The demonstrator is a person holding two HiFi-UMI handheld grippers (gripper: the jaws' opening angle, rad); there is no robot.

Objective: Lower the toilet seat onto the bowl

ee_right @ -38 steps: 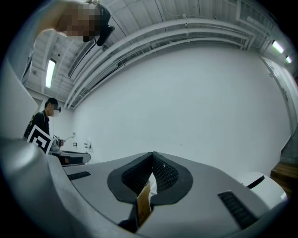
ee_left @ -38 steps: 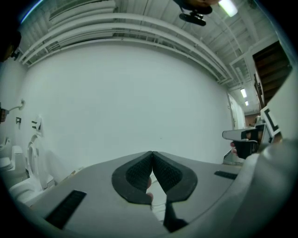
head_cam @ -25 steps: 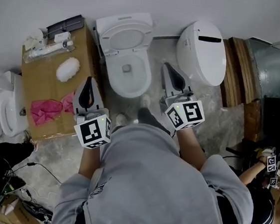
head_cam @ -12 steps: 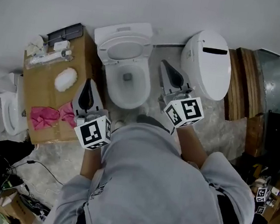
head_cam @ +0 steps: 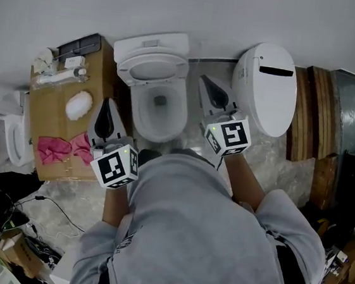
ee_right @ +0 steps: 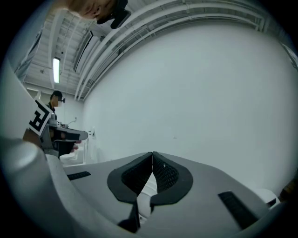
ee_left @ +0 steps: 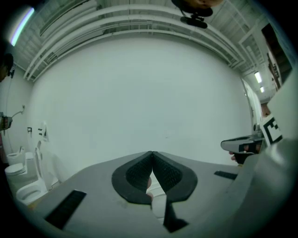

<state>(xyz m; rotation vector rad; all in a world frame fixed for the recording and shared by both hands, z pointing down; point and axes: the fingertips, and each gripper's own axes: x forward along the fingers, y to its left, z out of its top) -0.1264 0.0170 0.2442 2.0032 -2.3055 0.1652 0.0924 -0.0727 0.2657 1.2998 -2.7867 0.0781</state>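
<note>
Head view. At the middle, against the wall: toilet bowl [head_cam: 160, 114], open, with toilet seat [head_cam: 151, 67] tipped up at the back, leaning on the tank [head_cam: 152, 42], not down on the rim. Left claw [head_cam: 108, 103] just left of the bowl, between it and a cardboard box [head_cam: 43, 123]; pinched shut, nothing in it. Right claw [head_cam: 204, 83] just right of the bowl, between it and a second toilet [head_cam: 267, 85] with lid down; likewise pinched shut and empty. Neither touching the seat. On the box: a pink cloth [head_cam: 59, 149] and a white fluffy pad [head_cam: 78, 104]. Lower down, a grey sweatshirt [head_cam: 198, 236] filling the foreground.

Left gripper view. Ribbed pads [ee_left: 135, 175] pressed together at the tips, only a sliver of gap lower down, nothing gripped. Beyond, a bare white wall [ee_left: 139, 93]; at the right edge, the other claw with its marker cube [ee_left: 272, 130].

Right gripper view. Pads again tip to tip, holding nothing. Same white wall ahead; at the left edge, the other claw with its cube.
</note>
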